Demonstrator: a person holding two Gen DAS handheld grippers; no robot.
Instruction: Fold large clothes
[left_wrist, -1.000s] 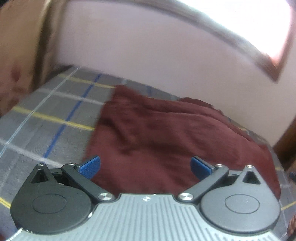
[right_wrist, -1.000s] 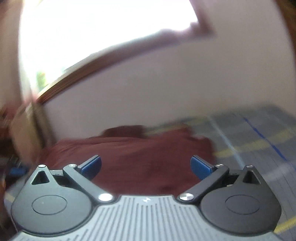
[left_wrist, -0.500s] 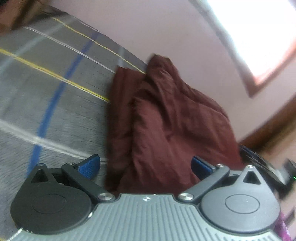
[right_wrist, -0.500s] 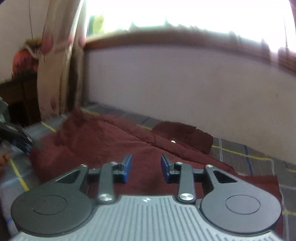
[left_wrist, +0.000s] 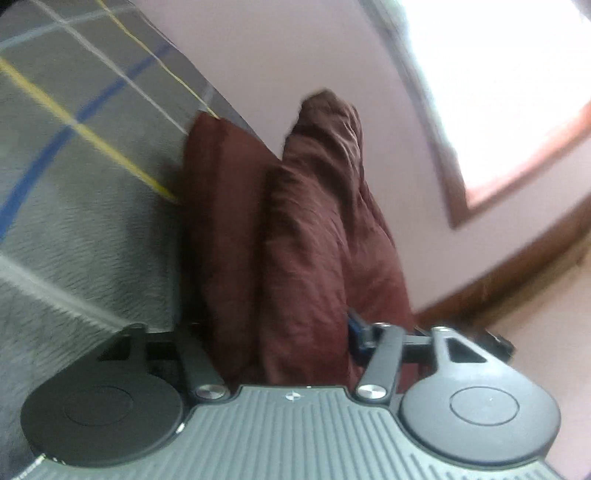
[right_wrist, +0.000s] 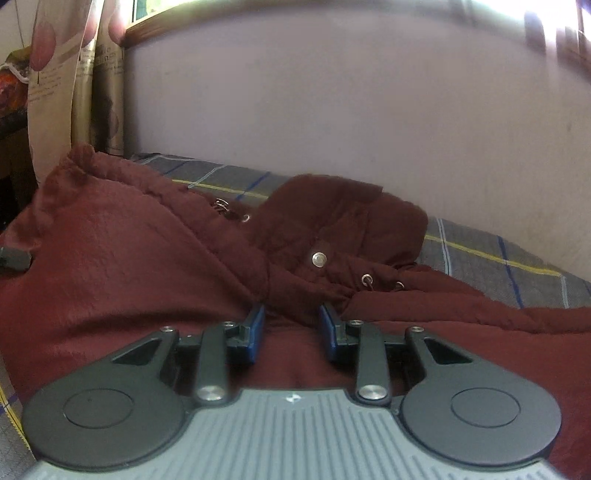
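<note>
Lying bunched along the wall-side edge of a plaid-covered bed, a maroon hooded jacket awaits folding. Left gripper is closing its jaws on a thick fold, apparently to lift it; right gripper, fingers narrowly apart, straddles a ridge below the hood.

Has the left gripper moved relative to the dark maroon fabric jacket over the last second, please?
Yes: the left gripper came right up to the maroon jacket, whose folds now sit between its closing jaws.
</note>
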